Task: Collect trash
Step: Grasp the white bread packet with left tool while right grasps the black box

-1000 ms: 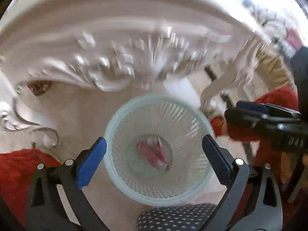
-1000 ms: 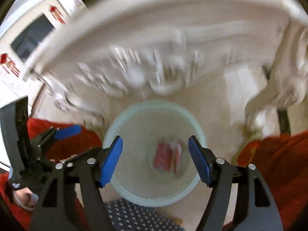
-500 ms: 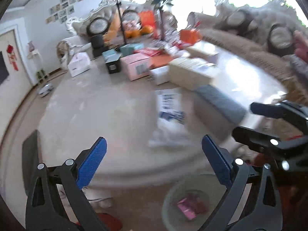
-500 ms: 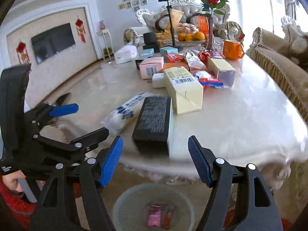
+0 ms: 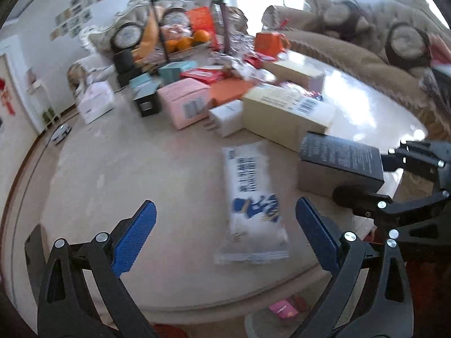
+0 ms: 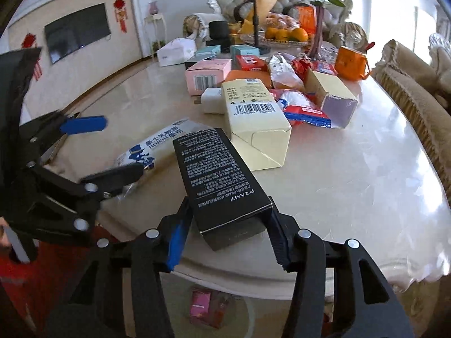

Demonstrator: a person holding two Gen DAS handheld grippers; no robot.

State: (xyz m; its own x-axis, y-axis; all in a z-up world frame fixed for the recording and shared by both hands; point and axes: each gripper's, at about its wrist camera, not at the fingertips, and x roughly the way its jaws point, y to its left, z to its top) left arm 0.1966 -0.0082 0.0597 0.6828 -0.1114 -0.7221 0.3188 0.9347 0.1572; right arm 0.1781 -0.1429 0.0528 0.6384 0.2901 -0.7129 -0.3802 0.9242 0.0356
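A black box point(image 6: 217, 174) with white print lies at the near edge of the marble table point(image 6: 352, 186); it also shows in the left wrist view point(image 5: 338, 163). My right gripper point(image 6: 228, 233) has its jaws around the box's near end, touching its sides. A white and blue bread wrapper point(image 5: 251, 200) lies flat in front of my left gripper point(image 5: 222, 231), which is open and empty just short of it. The wrapper also shows in the right wrist view point(image 6: 157, 143). A pale mesh waste basket point(image 6: 248, 309) stands on the floor below the table edge with pink wrappers point(image 6: 200, 301) inside.
Farther back on the table lie a cream carton point(image 6: 253, 118), a pink box point(image 6: 207, 74), a white cube point(image 6: 212, 100), a red and blue packet point(image 6: 304, 109), an orange cup point(image 6: 351, 62), a fruit tray and a rose vase. A sofa point(image 6: 417, 104) runs along the right.
Both grippers rose from over the basket to the table top. The right gripper moved forward and narrowed around the black box. The left gripper came up to the bread wrapper, still open.
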